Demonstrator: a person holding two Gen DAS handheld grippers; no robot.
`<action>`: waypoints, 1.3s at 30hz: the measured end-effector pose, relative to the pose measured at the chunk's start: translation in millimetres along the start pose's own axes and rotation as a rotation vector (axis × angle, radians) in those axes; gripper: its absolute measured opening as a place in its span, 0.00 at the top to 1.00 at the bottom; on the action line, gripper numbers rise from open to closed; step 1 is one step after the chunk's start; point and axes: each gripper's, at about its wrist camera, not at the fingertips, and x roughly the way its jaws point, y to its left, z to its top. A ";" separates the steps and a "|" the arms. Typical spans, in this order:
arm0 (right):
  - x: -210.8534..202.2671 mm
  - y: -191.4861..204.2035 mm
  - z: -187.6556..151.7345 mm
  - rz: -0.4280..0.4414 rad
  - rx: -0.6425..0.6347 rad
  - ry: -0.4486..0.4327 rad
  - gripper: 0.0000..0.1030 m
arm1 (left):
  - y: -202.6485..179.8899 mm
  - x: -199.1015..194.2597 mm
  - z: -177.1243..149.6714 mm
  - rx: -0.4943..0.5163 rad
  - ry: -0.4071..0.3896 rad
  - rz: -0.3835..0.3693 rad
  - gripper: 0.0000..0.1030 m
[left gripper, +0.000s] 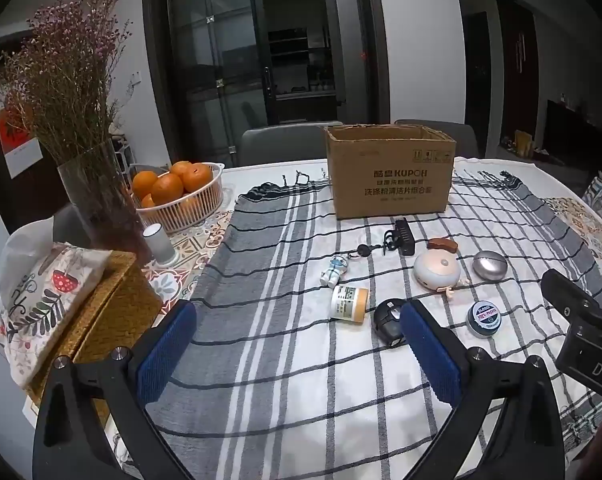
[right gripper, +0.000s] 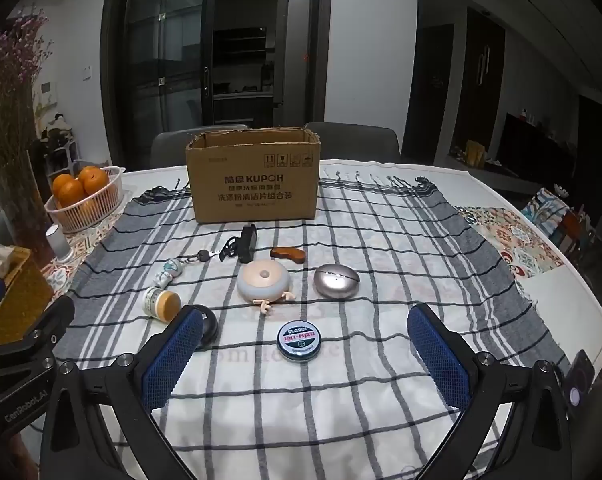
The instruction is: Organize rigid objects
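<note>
Covering the surface (right gripper: 561, 300), the checked cloth (right gripper: 381, 248) is lying under everything, and the open cardboard box (right gripper: 253, 184) is standing at its far side. Nearer you, the round white gadget (right gripper: 263, 282), the silver pebble (right gripper: 336, 280), the tin (right gripper: 299, 340) and the small jar (right gripper: 161, 303) are sitting apart. You are holding the left gripper (left gripper: 297, 354) and right gripper (right gripper: 305, 354) over the near edge, fingers spread wide, gripping nothing.
</note>
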 end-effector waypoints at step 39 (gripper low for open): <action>-0.5 3.2 -1.6 0.027 0.013 -0.012 0.00 | 2.6 -3.0 -0.8 -0.013 -0.030 -0.035 0.00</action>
